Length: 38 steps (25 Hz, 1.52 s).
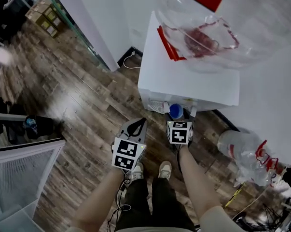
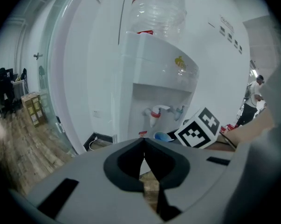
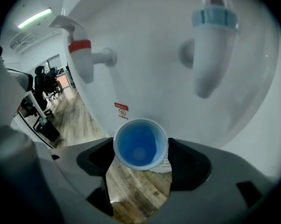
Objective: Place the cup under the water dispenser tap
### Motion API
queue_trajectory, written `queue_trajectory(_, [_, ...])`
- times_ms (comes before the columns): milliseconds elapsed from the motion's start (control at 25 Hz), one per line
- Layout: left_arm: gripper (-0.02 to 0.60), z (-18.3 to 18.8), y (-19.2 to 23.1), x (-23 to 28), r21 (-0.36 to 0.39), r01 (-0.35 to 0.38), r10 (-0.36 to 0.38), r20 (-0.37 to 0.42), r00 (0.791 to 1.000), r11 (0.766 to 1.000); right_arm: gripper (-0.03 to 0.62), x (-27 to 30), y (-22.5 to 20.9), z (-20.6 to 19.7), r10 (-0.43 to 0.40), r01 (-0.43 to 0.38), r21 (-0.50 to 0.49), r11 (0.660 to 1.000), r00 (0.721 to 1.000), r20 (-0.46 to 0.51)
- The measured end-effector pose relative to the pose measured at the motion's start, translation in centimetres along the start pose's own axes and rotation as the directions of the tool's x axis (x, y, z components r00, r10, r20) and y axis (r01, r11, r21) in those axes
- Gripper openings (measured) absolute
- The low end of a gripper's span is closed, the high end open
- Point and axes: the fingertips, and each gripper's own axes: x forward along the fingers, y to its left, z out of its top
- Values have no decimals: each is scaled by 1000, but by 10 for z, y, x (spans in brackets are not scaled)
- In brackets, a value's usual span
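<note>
Right gripper (image 3: 140,149): jaws clamped on either side of the cup (image 3: 140,143), a round blue cup with a thin white rim; nothing inside it. Cup sits at the near edge of the water dispenser (image 1: 184,71) recess, low between the red-banded tap (image 3: 82,55) on the left and the blue-banded tap (image 3: 210,55) on the right. Dispenser is a smooth white box with a clear ribbed bottle (image 2: 156,6) on top. Left gripper (image 2: 144,146): jaws together, tips touching, empty. Floor (image 1: 77,105) is wood-grain planks.

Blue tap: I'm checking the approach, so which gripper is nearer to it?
Right. The right gripper holds the cup close below the blue tap; the left gripper hangs farther back, jaws together.
</note>
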Motion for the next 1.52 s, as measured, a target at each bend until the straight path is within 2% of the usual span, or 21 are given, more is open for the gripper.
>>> queue_trajectory(320, [6,-12,1,4,-16,1,-1,0,1000,1000,371,27,3,-6,-9,11,-81,997,1000,27])
queue_trajectory(440, [6,-15,2,5,-12,0,0,-7,1000,1000,380,31,3,-9,-2,4,-75,997,1000,29])
queue_trajectory(600, [6,-16,4,2,-9,-3,3,-20,1000,1000,443,25,6,-9,19,-18,-59,998,1000,8])
queue_trajectory(800, [6,-8,4,-8,-3,-4,4,-26,1000,1000,441,4,7,-12,29,-30,-39,999,999,-14])
queue_trajectory(960, [6,4,0,-22,3,-2,2,-25,1000,1000,348,-26,5,-8,39,-38,11,999,999,-31])
queue_trajectory(1040, [6,11,-2,-31,4,-2,2,-27,1000,1000,338,-43,7,-6,53,-52,20,998,998,-44])
queue_trajectory(1160, [6,23,-6,-50,11,-2,3,-24,1000,1000,289,-75,10,2,61,-60,9,998,997,-48])
queue_trajectory(1520, [6,73,-26,-102,43,2,-3,11,1000,999,157,-187,13,58,72,-73,21,997,996,49])
